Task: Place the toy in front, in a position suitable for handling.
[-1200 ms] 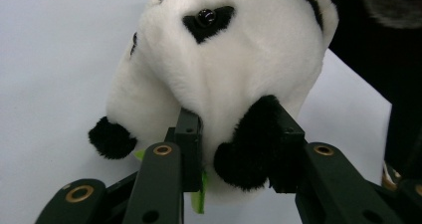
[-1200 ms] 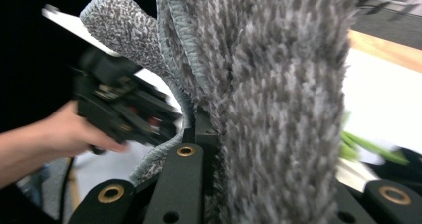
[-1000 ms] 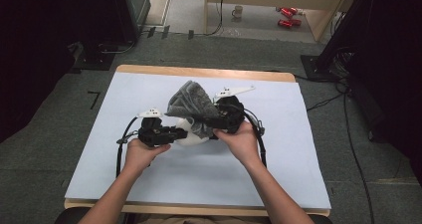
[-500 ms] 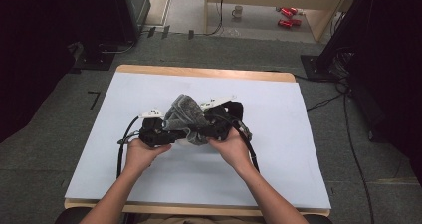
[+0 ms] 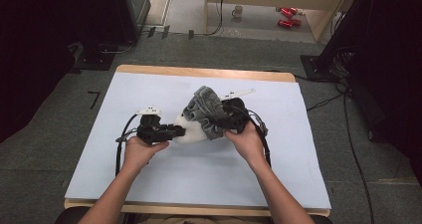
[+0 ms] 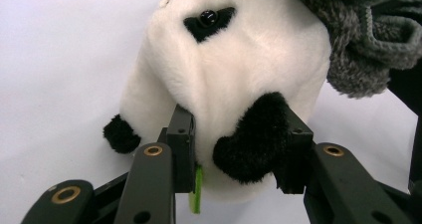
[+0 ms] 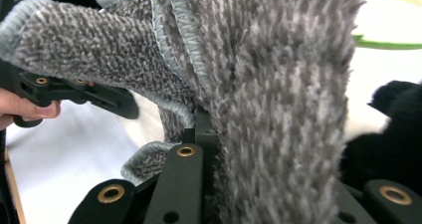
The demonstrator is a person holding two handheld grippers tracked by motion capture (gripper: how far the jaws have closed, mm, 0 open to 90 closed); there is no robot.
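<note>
A white and black panda plush (image 5: 191,130) lies at the middle of the pale mat. My left gripper (image 5: 174,131) comes at it from the left. In the left gripper view, the jaws of the left gripper (image 6: 239,134) press into the panda plush (image 6: 234,69) on either side of a black furry part. A grey knitted cloth (image 5: 206,108) is draped over the plush's far side. My right gripper (image 5: 226,118) sits at its right. In the right gripper view, the right gripper (image 7: 263,149) is shut on a fold of the grey cloth (image 7: 278,84), which hides one jaw.
The pale mat (image 5: 149,184) covers a wooden table (image 5: 199,72) with open room all around the hands. Black cables (image 5: 122,139) trail from both grippers. On the floor beyond stand a mug (image 5: 239,10), red items (image 5: 286,12) and dark equipment at both sides.
The right hand dipped toward the left gripper with the cloth, then drew back to the right. More of the white plush now shows between the grippers. The left hand has stayed still.
</note>
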